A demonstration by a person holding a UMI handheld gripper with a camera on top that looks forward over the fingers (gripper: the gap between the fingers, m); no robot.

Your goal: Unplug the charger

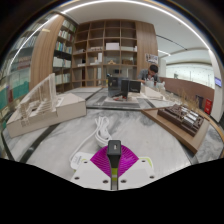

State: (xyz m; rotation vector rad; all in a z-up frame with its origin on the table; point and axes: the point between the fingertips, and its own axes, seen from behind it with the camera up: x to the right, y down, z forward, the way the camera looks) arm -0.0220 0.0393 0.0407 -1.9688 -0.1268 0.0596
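Charger (114, 150) sits gripped between closed jaws, cable (103, 128) trailing ahead; pull straight back, judged safest.

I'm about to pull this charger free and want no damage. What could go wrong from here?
1. The tool holds the black charger only at its fingertips, so it might slip out mid-pull.
2. The white cable lies coiled just beyond the charger; a quick pull could drag or snag it.
3. The white socket block under the charger looks loose on the table, so it may lift with the plug.
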